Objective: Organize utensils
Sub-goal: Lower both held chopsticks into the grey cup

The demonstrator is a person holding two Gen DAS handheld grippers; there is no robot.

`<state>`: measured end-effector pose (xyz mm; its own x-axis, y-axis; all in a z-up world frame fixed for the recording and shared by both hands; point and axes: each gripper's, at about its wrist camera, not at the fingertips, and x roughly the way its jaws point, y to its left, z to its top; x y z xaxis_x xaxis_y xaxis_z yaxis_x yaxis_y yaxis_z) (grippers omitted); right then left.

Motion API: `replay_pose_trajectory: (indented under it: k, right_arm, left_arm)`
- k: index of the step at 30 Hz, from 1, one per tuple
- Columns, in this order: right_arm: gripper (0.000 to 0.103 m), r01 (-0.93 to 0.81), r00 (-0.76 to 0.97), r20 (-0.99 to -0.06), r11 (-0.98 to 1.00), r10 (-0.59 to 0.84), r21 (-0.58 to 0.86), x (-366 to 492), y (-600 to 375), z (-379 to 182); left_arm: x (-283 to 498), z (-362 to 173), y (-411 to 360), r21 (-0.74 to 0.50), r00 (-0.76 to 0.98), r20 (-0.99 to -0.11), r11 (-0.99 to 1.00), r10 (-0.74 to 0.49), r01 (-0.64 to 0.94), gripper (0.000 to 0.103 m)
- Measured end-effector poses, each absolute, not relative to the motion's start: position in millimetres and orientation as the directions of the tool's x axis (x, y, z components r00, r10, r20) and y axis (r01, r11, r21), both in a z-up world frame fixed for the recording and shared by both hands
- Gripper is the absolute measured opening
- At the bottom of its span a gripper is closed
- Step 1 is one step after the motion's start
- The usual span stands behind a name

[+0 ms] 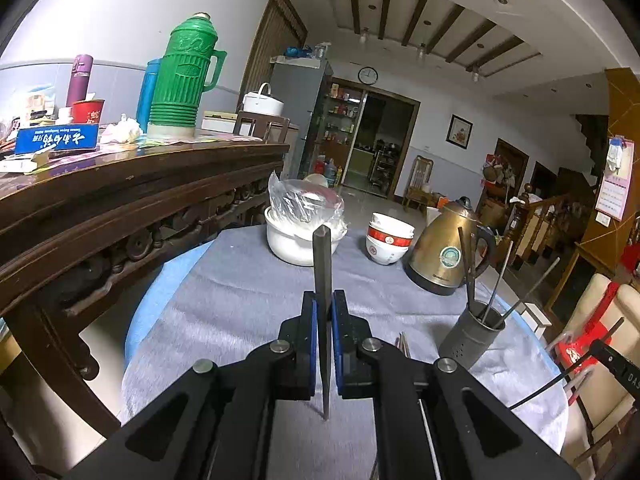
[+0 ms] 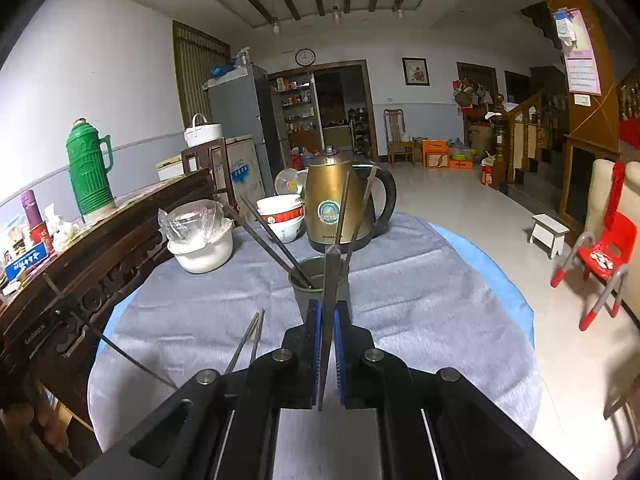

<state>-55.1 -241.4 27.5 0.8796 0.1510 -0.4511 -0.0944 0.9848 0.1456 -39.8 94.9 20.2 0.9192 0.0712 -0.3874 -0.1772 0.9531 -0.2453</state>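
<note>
Your left gripper (image 1: 324,308) has its jaws clamped on one dark chopstick (image 1: 322,264), which stands upright between the blue pads. The tool is level above the grey cloth (image 1: 224,300) on the round bench (image 1: 148,304). Your right gripper (image 2: 328,316) has its jaws clamped on a second dark chopstick (image 2: 331,280), also upright, directly in front of the metal utensil holder (image 2: 304,276). That holder stands on the cloth and contains several chopsticks leaning outward. Two loose chopsticks (image 2: 250,336) lie on the cloth to the left of your right gripper. Behind the holder stand a gold kettle (image 2: 336,204), stacked bowls (image 2: 282,216) and a white pot (image 2: 202,248).
</note>
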Motion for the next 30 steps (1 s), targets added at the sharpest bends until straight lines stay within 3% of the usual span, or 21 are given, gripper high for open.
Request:
replay_pose_trajectory:
  k: [7, 13, 21, 30]
  right_arm:
    - [0.007, -0.099, 0.881, -0.446, 0.984, 0.156, 0.148, -60.8, -240.8, 25.6]
    - [0.007, -0.110, 0.905, -0.391, 0.980, 0.167, 0.165, -62.8, -241.8, 43.5]
    - [0.007, -0.121, 0.917, -0.358, 0.977, 0.177, 0.175, -65.1, -240.6, 61.1]
    - [0.007, -0.125, 0.922, -0.341, 0.974, 0.184, 0.189, -66.5, -243.1, 69.6]
  left_arm:
    - [-43.7, 19.3, 93.7, -0.257, 0.915, -0.397, 0.950, 0.064, -0.179, 0.007]
    - [-35.8, 31.8, 87.7, -0.250, 0.907, -0.416, 0.951, 0.064, -0.182, 0.007]
    - [-12.6, 38.1, 75.2, -0.208, 0.843, -0.533, 0.953, 0.079, -0.221, 0.007]
    - [-7.8, 41.0, 64.7, -0.180, 0.824, -0.562, 0.962, 0.070, -0.204, 0.007]
